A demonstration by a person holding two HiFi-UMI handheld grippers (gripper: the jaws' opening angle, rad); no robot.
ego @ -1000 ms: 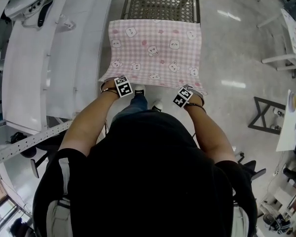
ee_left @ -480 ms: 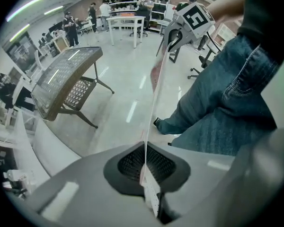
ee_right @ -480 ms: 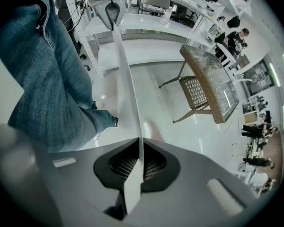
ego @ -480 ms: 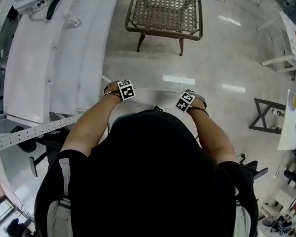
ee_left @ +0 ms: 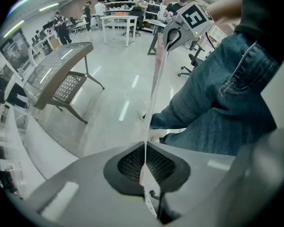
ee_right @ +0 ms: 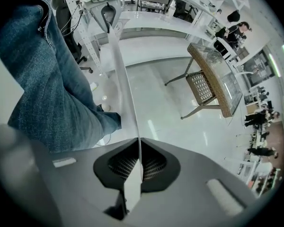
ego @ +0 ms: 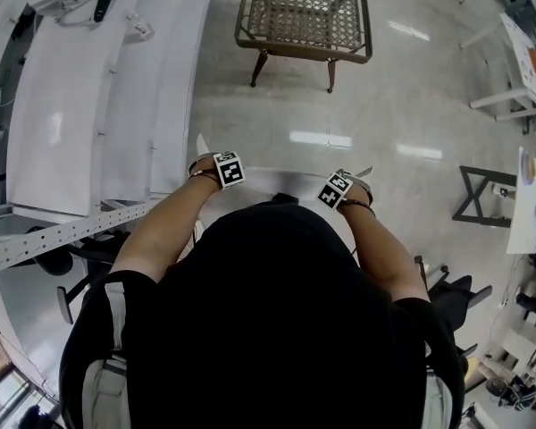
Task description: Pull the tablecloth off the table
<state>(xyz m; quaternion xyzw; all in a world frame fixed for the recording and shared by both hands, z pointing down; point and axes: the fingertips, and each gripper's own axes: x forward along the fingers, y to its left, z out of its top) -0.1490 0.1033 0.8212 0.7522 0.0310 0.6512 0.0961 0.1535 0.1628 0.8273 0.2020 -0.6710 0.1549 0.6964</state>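
Seen from overhead, the person's dark-clad body hides most of the tablecloth [ee_left: 152, 93]. It shows only edge-on, stretched between the left gripper [ee_left: 144, 167] and right gripper [ee_right: 137, 167], both clamped tight on its edge, well away from the wicker table [ego: 304, 54].

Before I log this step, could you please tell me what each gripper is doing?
Left gripper: closed on the tablecloth.
Right gripper: closed on the tablecloth.

Items counted: one wicker table [ego: 304, 12] and one tablecloth [ee_left: 155, 84]. Grippers: two, being the left gripper [ee_left: 144, 171] and the right gripper [ee_right: 136, 164]. Operating them: one person [ego: 268, 311].
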